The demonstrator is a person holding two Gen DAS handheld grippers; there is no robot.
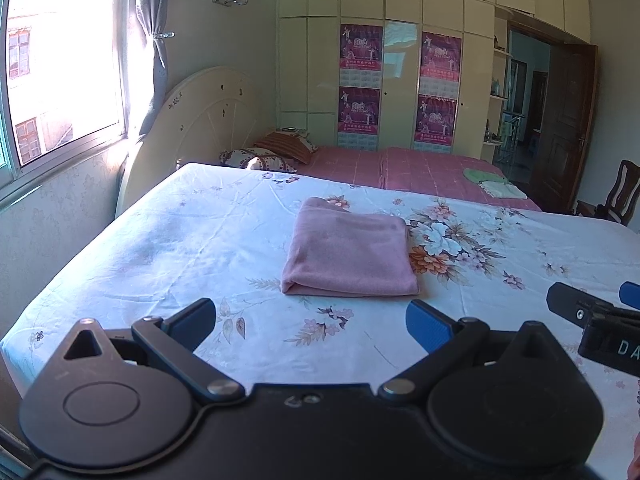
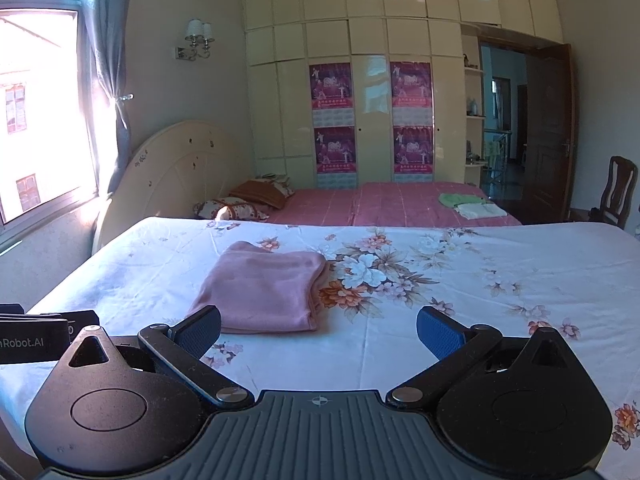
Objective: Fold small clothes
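Floral bedsheet (image 1: 160,240), folded pink garment (image 1: 348,256)

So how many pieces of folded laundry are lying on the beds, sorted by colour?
Pink: 1, the cloth on the floral sheet.
Green: 1, the piece on the far bed.
White: 1, the piece in front of the green one.
Total: 3

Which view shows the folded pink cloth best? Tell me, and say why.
The left wrist view: the pink cloth lies centred and whole, clear of both fingers. In the right wrist view the cloth sits left of centre, and a finger of the right gripper covers its near corner.
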